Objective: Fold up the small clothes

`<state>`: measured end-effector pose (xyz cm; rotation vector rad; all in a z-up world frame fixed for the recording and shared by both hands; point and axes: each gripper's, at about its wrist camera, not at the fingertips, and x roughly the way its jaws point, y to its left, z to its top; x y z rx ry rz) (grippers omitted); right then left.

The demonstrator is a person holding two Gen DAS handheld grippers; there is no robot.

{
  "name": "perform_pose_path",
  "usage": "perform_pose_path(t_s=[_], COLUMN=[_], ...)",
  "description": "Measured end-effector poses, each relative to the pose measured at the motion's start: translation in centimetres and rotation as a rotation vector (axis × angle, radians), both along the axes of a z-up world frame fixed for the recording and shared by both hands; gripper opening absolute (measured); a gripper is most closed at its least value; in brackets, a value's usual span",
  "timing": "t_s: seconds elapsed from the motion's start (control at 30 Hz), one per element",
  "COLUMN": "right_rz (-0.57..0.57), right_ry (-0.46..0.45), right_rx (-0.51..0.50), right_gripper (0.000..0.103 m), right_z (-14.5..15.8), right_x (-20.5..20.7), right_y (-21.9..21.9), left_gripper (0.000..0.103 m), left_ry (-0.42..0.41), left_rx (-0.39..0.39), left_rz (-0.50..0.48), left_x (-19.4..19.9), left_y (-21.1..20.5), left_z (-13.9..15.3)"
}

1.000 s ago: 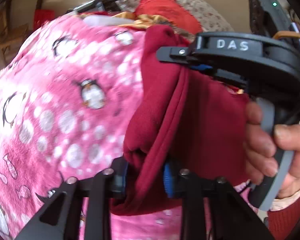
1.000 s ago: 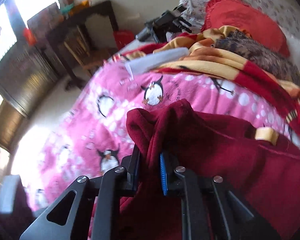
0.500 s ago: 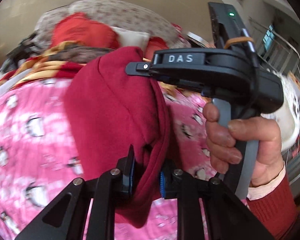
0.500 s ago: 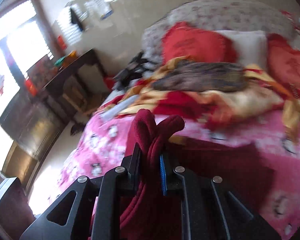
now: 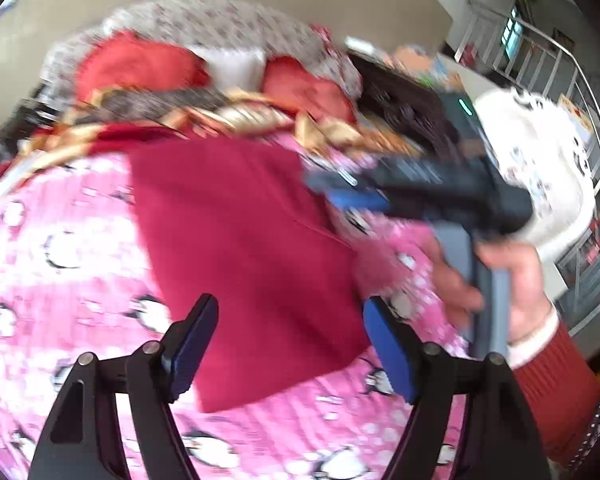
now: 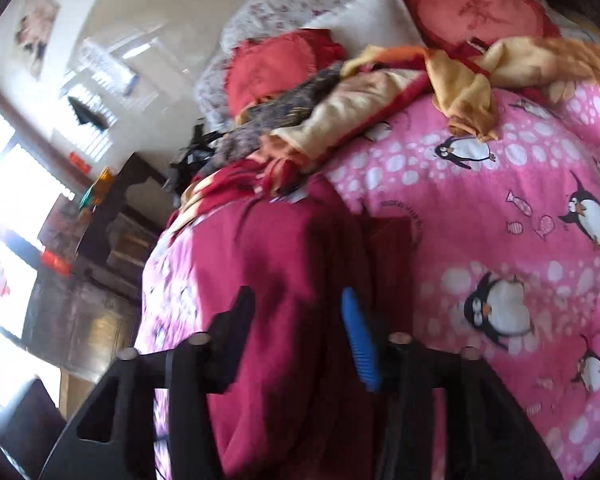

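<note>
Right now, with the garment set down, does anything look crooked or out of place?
The red garment lies flat on the pink penguin blanket, but skewed, its edges slanting across the bed rather than square. Both the left gripper and right gripper are open. Behind it, a yellow blanket lies crumpled.

Dark-red garment (image 5: pixel 244 248) flat on bedspread

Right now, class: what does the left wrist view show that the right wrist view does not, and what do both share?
Only the left view shows the right tongs, the hand holding them, and a railing. Only the right view shows a window and dark cabinet. Both show the red garment flat on the pink penguin blanket, between open tongs.
</note>
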<state>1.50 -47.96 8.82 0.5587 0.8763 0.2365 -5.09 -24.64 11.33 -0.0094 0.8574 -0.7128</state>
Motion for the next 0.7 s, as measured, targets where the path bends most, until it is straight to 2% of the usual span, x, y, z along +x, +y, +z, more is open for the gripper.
perform_pose_path(t_s=[0.07, 0.13, 0.23, 0.27, 0.3, 0.37, 0.43, 0.5, 0.57, 0.67, 0.7], right_rz=[0.035, 0.075, 0.042, 0.034, 0.027, 0.003, -0.036, -0.075, -0.077, -0.085, -0.08], right_ry=[0.002, 0.025, 0.107, 0.112, 0.1, 0.025, 0.0, 0.091, 0.122, -0.01, -0.038], right_rx=[-0.023, -0.067, -0.174, -0.193, -0.203, -0.243, -0.297, -0.365, -0.352, -0.257, -0.232], right_gripper=[0.047, 0.048, 0.046, 0.022, 0.004, 0.0, 0.0, 0.0, 0.0, 0.001, 0.024], right_z=[0.0, -0.5, -2.0, -2.2, -1.9, -0.4, 0.2, -1.5, -2.0, 0.6, 1.3], right_x=[-1.0, -1.2, -0.6, -0.8, -1.1, -2.6, -3.3, -2.7, -2.9, -3.6, -3.2], right_y=[0.8, 1.9, 3.0, 3.1, 2.9, 2.4, 1.7, 0.8, -0.2, -1.2, -1.2], left_gripper=[0.079, 0.078, 0.078, 0.078, 0.078, 0.078, 0.078, 0.078, 0.078, 0.079, 0.079], left_ry=[0.009, 0.056, 0.092, 0.101, 0.106, 0.117, 0.137, 0.155, 0.147, 0.136, 0.143], left_rx=[0.04, 0.078, 0.104, 0.115, 0.12, 0.131, 0.152, 0.163, 0.159, 0.154, 0.156], left_rz=[0.045, 0.085, 0.111, 0.11, 0.108, 0.103, 0.101, 0.102, 0.097, 0.096, 0.096], left_x=[1.0, 1.7, 2.1, 2.0, 2.0, 2.0, 1.6, 1.8, 1.7, 1.3, 1.3], left_y=[1.0, 1.2, 0.9, 0.7, 0.5, -0.3, -0.8, -1.2, -1.2, -1.1, -1.2], left_z=[-0.6, -2.0, -4.0, -4.6, -5.1, -5.8, -6.7, -7.7, -7.4, -7.2, -7.3])
